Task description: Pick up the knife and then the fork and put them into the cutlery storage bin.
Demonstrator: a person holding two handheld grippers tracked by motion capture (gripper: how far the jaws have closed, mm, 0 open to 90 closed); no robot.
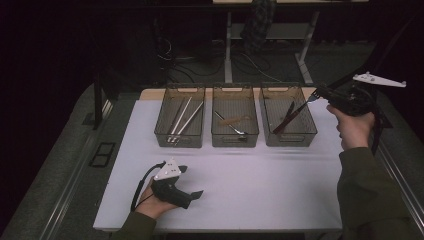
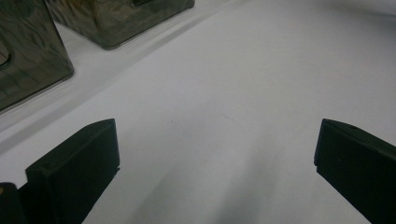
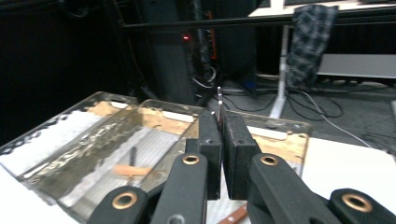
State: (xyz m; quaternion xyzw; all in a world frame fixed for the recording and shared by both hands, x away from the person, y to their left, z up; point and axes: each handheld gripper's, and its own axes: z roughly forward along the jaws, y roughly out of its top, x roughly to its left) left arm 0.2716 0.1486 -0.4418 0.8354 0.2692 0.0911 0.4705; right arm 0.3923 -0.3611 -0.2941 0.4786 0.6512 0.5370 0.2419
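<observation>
Knife (image 1: 287,118), a long thin utensil with a dark reddish handle and a narrow blade, is gripped at its upper end by the right gripper (image 1: 316,97), whose jaws are pressed together on it. The utensil slants down and to the left from the jaws into the right-hand bin (image 1: 287,137), and its lower end lies inside that bin; whether it touches the floor of the bin cannot be told. In the right gripper view a thin bright tip (image 3: 219,95) stands up between the closed jaws, and a strip of the reddish handle (image 3: 233,216) shows below them.

Nearest the person, the left gripper (image 1: 192,195) rests low over the white table surface (image 1: 260,185) close to the front edge, with its jaws standing wide apart and holding nothing. In the left gripper view, bare white surface lies between and beyond the jaws. A broad open band of table separates this gripper from the row of bins, leaving room to move across the whole width.

Farther back, three clear bins stand side by side just short of the rear edge. The left bin (image 1: 165,135) holds long pale metal utensils (image 1: 184,117); the middle bin (image 1: 235,140) holds a tan utensil (image 1: 235,120). The right hand (image 1: 352,127) sits beyond the right bin's outer wall, near the table's right edge.
</observation>
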